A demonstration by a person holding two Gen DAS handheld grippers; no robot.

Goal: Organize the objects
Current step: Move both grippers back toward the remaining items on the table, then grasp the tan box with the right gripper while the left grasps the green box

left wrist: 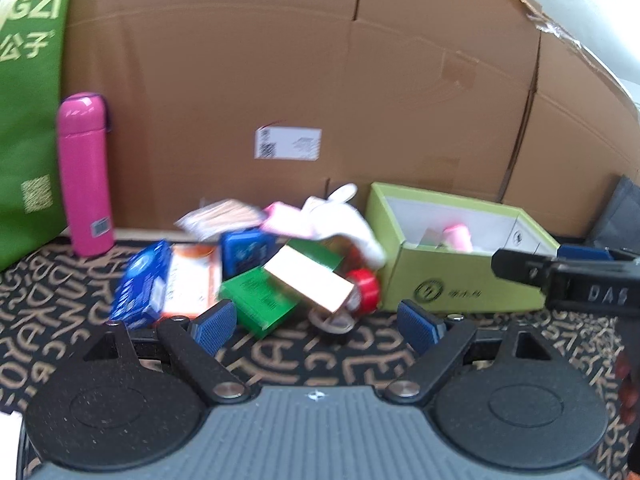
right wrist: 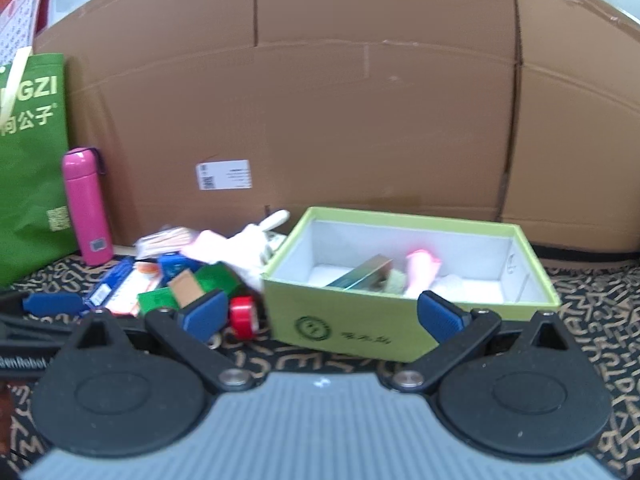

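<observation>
With both the left gripper [left wrist: 316, 326] and right gripper [right wrist: 320, 318] spread and empty, the pile [left wrist: 256, 272] sits at nine o'clock of the box [right wrist: 400, 320], and a careless reach could topple it.

pile [left wrist: 256, 276] left of box [left wrist: 452, 276], bottle [left wrist: 85, 176] far left

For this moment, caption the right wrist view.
Open right gripper faces a lime box beside piled small items.

A lettered mat [left wrist: 360, 360] bears a green box [right wrist: 352, 320], bottle [left wrist: 86, 176], clutter.
</observation>
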